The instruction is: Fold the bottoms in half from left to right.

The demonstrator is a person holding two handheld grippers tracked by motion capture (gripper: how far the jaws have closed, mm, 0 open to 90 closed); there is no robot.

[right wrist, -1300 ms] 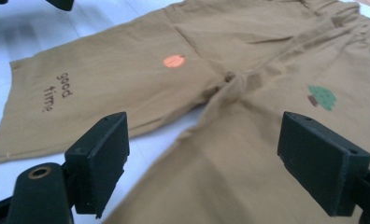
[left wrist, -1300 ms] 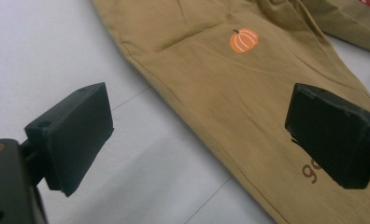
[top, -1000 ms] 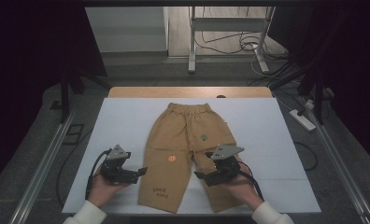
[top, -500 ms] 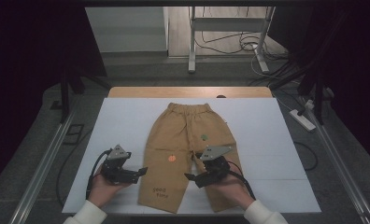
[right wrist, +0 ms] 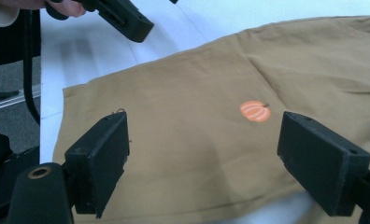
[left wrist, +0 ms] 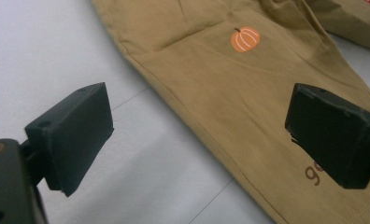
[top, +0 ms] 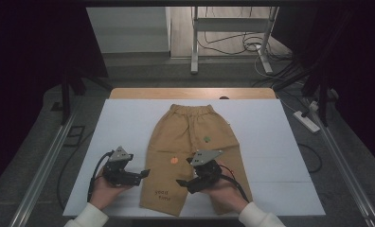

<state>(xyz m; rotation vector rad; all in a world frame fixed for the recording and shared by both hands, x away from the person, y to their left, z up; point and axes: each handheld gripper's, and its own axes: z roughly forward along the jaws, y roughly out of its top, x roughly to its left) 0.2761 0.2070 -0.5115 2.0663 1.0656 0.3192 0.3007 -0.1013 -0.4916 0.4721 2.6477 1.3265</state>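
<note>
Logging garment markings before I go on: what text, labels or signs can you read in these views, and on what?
"good time", roughly: brown lettering near the hem of the tan trousers, at the person's left leg; small in the high view, so the reading is uncertain.
"go": the start of that lettering in the left gripper view; the rest is hidden behind a jaw.
Orange pumpkin print: a picture, no words.
Green print: too small to read.

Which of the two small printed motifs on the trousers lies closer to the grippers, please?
The orange pumpkin, printed on the trouser leg at the person's left. It sits between the left gripper and right gripper, while the green motif lies farther up, toward the waistband.
</note>
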